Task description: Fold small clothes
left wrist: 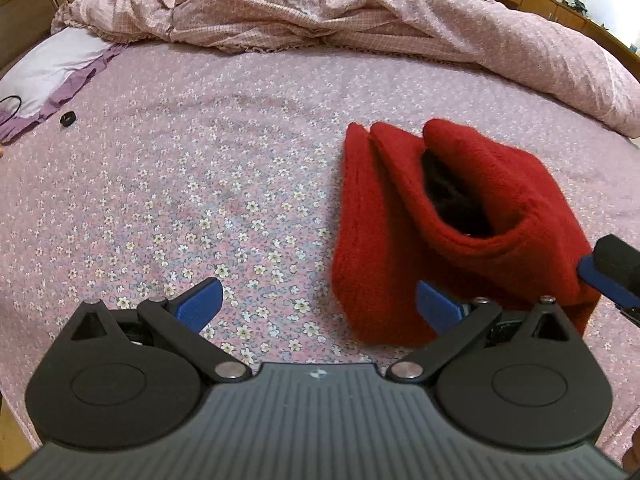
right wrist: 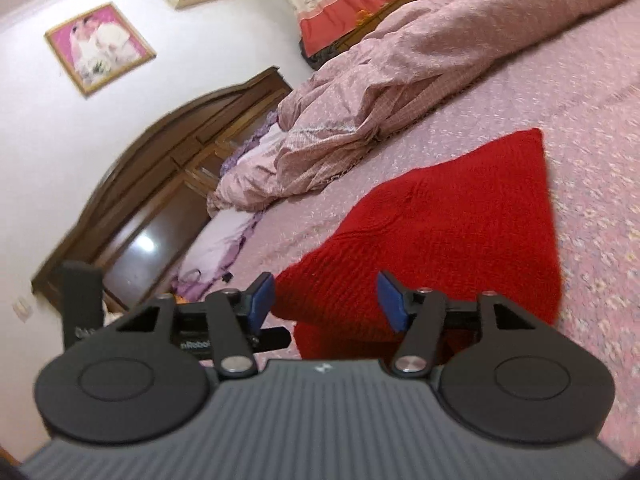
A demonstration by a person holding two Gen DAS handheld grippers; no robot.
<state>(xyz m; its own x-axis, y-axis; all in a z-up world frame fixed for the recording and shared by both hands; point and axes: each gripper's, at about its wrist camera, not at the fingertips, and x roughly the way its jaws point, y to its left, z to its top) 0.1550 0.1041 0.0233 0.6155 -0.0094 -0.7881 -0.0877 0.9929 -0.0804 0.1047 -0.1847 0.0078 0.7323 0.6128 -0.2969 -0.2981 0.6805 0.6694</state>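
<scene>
Both grippers hover low over the flowery pink bed sheet [left wrist: 200, 152]. On the left, the left gripper [left wrist: 319, 300] has its blue fingers spread wide, holding nothing. Right of it lies the folded red garment [left wrist: 460, 216]. The right gripper [right wrist: 326, 300] is half open at the garment's near edge, not pinching it.

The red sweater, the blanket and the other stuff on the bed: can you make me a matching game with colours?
Things:
1. sweater
2. crumpled blanket
3. pillow
4. fingertips of the left hand-held gripper

Colours:
A. blue
B. white with a purple frill
C. red
D. pale pink

Pairs: 1-C, 2-D, 3-B, 4-A
</scene>
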